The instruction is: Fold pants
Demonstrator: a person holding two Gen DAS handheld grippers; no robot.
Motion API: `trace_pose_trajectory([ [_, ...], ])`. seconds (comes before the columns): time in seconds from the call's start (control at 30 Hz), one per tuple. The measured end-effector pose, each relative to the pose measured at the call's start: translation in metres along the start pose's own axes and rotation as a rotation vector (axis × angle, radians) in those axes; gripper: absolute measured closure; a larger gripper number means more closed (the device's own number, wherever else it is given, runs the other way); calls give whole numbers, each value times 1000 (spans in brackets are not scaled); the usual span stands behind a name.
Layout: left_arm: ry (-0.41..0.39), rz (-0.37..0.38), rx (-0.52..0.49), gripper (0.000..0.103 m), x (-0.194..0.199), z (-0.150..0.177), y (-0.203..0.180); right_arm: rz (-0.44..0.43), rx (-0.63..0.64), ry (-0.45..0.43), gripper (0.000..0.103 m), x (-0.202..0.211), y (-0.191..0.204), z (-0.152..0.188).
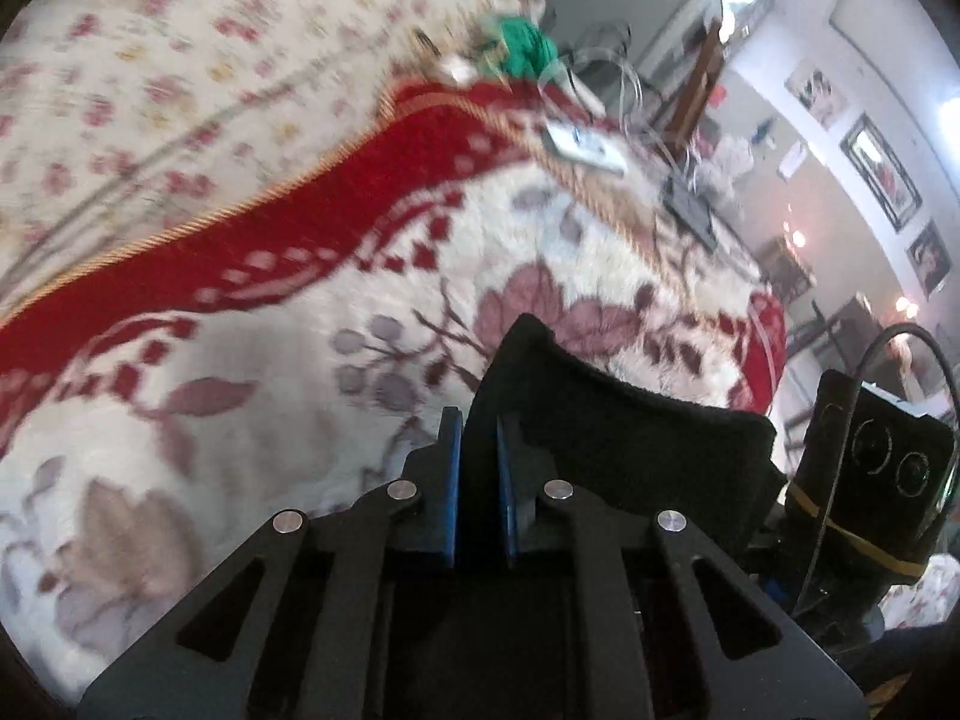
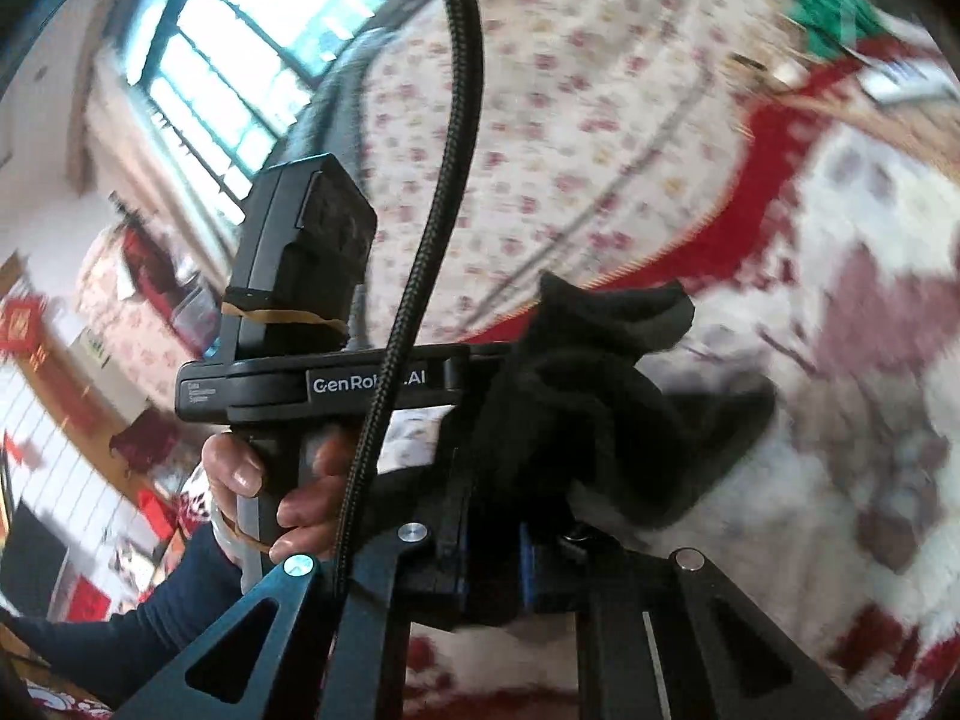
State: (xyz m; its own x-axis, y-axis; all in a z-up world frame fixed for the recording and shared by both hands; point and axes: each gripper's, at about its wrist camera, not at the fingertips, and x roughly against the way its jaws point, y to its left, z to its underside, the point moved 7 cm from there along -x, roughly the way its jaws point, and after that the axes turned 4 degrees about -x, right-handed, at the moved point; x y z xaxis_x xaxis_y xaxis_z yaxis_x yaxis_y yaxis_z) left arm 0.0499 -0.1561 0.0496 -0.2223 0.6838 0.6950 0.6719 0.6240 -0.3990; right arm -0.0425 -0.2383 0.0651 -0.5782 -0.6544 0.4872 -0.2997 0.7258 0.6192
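The black pants [image 1: 600, 414] are lifted above a plush floral blanket [image 1: 240, 450]. My left gripper [image 1: 480, 438] is shut on a fold of the pants, which sticks up between the blue pads [image 1: 449, 480] and stretches right toward the other gripper's body. In the right wrist view my right gripper [image 2: 495, 546] is shut on a bunched end of the pants [image 2: 576, 396], which hides the fingertips. The left gripper's handle [image 2: 312, 384] is held by a hand just left of the cloth. Both views are blurred.
The blanket has a red border [image 1: 336, 204] and lies on a small-flower bedsheet [image 1: 180, 72]. A green object [image 1: 522, 42], a phone-like item [image 1: 585, 147] and cables lie at the far edge. Framed pictures hang on the wall [image 1: 882, 168]. A window [image 2: 240, 42] is at left.
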Motion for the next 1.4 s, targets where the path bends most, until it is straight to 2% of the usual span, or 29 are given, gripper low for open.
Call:
trace_pose_trajectory([
  [0.17, -112, -41, 81, 93, 72, 20, 30, -58, 111, 41, 91, -24, 57, 5],
  [0.33, -199, -159, 228, 93, 128, 72, 82, -73, 229, 141, 91, -73, 104, 33],
  [0.43, -250, -265, 373, 93, 158, 111, 125, -82, 268, 239, 87, -109, 118, 63],
  [0.53, -273, -306, 528, 93, 183, 157, 162, -72, 230, 378, 77, -153, 116, 100],
  [0.6, -286, -328, 564, 93, 197, 179, 172, -74, 212, 425, 75, -160, 115, 109],
  [0.7, -286, -350, 572, 92, 209, 195, 172, -177, 207, 427, 75, -142, 123, 101],
  [0.73, -290, -349, 566, 89, 211, 197, 168, -220, 178, 421, 75, -134, 124, 92],
  [0.8, -302, -331, 555, 67, 216, 201, 158, -292, 127, 356, 71, -110, 124, 72],
  [0.83, -310, -317, 550, 63, 217, 202, 152, -301, 115, 324, 69, -100, 124, 64],
  [0.87, -315, -306, 546, 62, 218, 203, 150, -297, 111, 309, 65, -95, 124, 60],
  [0.93, -313, -305, 539, 59, 219, 204, 141, -234, 126, 282, 63, -88, 115, 49],
  [1.07, -299, -359, 530, 59, 212, 206, 128, -54, 155, 234, 63, -91, 82, 34],
  [1.17, -310, -308, 526, 58, 204, 208, 114, 116, 171, 201, 58, -99, 53, 29],
  [1.2, -325, -281, 522, 47, 202, 207, 109, 142, 168, 208, 58, -101, 42, 30],
  [1.27, -341, -244, 524, 34, 194, 206, 102, 119, 123, 242, 57, -111, 30, 35],
  [1.4, -300, -299, 530, 34, 177, 205, 106, 77, 39, 255, 55, -118, 18, 37],
])
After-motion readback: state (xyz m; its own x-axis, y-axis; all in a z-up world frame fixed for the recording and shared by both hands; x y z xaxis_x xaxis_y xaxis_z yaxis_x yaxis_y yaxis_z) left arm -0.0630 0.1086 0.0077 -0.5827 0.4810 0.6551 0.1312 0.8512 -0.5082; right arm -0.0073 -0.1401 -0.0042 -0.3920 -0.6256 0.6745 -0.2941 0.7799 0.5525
